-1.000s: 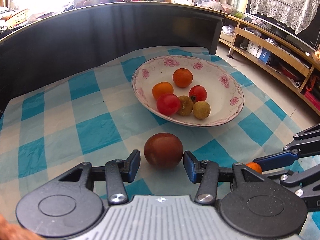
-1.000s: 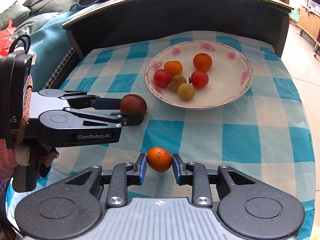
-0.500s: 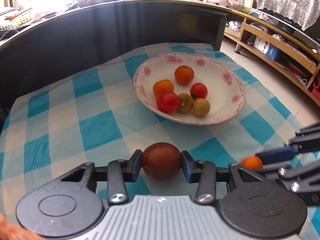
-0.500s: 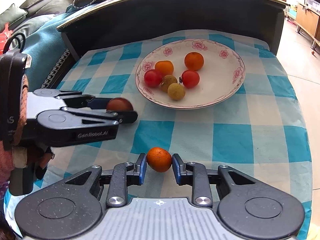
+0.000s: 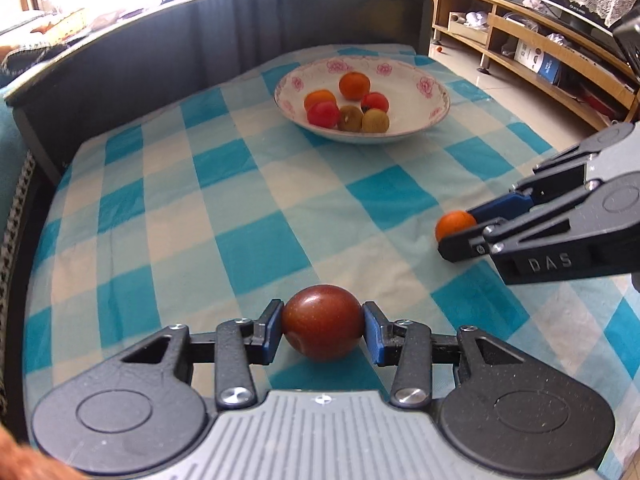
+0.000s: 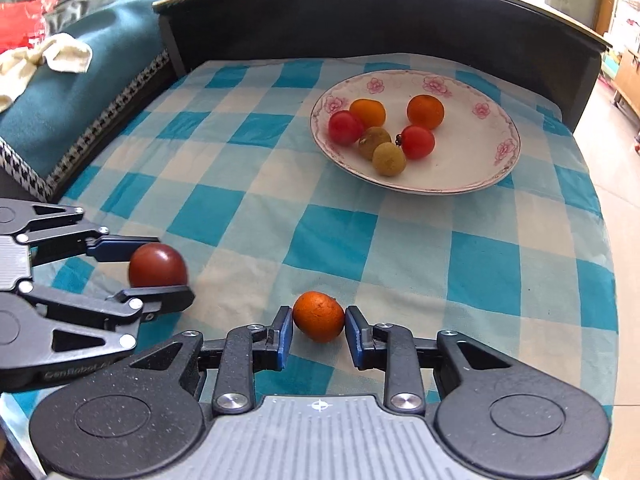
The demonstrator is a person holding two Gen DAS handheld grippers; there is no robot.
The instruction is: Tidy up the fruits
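Both blue pads of the left gripper (image 5: 323, 333) pinch a dark red fruit (image 5: 322, 327), its long axis crosswise between them. The right gripper (image 6: 318, 330) clamps a small orange fruit (image 6: 319, 316). Beyond, open checked cloth (image 6: 332, 248) leads to the floral plate (image 6: 472, 178) holding six fruits.

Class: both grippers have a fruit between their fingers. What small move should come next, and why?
Probably lift both clear and carry them toward the plate: the left gripper is shut on the dark red fruit, the right gripper on the small orange.
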